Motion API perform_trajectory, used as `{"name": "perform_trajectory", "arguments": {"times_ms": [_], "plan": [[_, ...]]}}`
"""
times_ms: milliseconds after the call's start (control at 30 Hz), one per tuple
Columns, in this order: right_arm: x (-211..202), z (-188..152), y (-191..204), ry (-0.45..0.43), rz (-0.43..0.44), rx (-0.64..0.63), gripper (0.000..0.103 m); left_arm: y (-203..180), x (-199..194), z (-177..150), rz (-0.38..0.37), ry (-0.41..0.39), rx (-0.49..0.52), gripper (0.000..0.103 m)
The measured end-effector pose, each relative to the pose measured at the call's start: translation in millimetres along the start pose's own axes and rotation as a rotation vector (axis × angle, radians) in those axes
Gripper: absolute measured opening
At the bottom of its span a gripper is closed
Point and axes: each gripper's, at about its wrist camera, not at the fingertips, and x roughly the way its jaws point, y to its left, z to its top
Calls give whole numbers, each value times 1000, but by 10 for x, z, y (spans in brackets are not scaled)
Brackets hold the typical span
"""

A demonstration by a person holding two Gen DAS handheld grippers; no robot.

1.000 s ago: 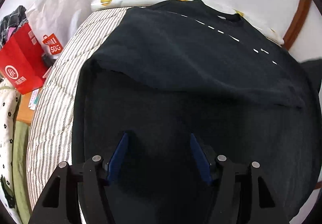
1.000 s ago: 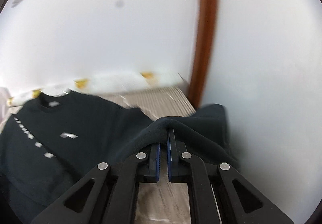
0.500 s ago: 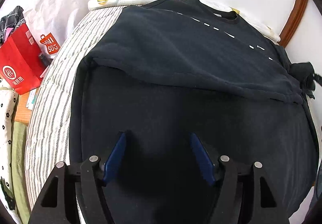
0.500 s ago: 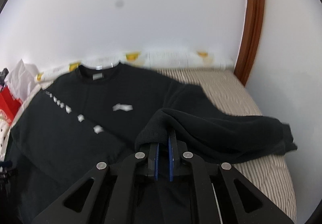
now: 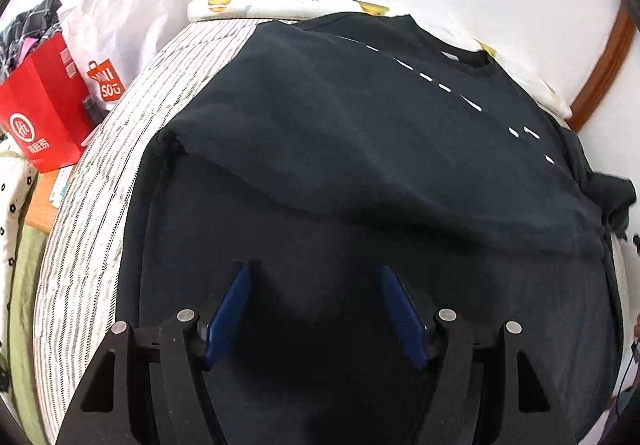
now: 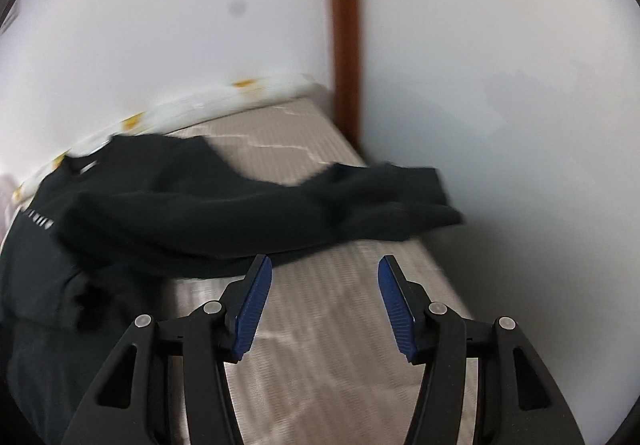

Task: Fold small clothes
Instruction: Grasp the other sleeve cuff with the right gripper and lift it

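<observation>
A black sweatshirt [image 5: 360, 149] lies spread across a striped bed [image 5: 100, 205] pushed into a white-walled corner. The big change is on the right: half a second ago the right gripper [image 6: 325, 277] was pinched shut on the sweatshirt's sleeve [image 6: 384, 201], carrying it over the body of the garment. Now its two blue pads stand wide apart with nothing between them, and the sleeve lies loose on the bed, stretched toward the wall (the picture is blurred here, so its exact lie is hard to read). The sleeve sits just beyond the pad tips, the left pad near its lower edge; whether they touch I cannot tell.

That release probably means one sleeve pass is finished or abandoned. Since the sleeve points outward rather than across the chest, I would judge the fold is not yet tidy on that side.

The left gripper [image 5: 316, 281] has hardly moved. Its pads are also apart, hovering low over the lower front of the sweatshirt, holding nothing. Ahead of it a folded ridge of dark cloth crosses the garment, with a dashed white line running up toward the collar [image 5: 472, 59]. A red shopping bag [image 5: 40, 113] stands off the bed's far left side.
</observation>
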Motion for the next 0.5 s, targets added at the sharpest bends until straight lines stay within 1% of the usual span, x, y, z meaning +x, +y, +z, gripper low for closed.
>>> {"name": "perform_trajectory", "arguments": {"times_ms": [67,267,367,433,500], "plan": [[145,29,-155,18,-6,29,55,1,24,21,13,-8,-11,66],[580,192,-450,59,-23,133,55,13,46,59,35,-26,-28,66],[754,290,-517,80,-18,172,55,-12,94,110,49,-28,-28,66],[866,331,-520,100,-31,191,55,-36,126,134,57,-29,-28,66],[973,342,-515,120,-47,203,57,-59,144,148,68,-30,-21,66]]}}
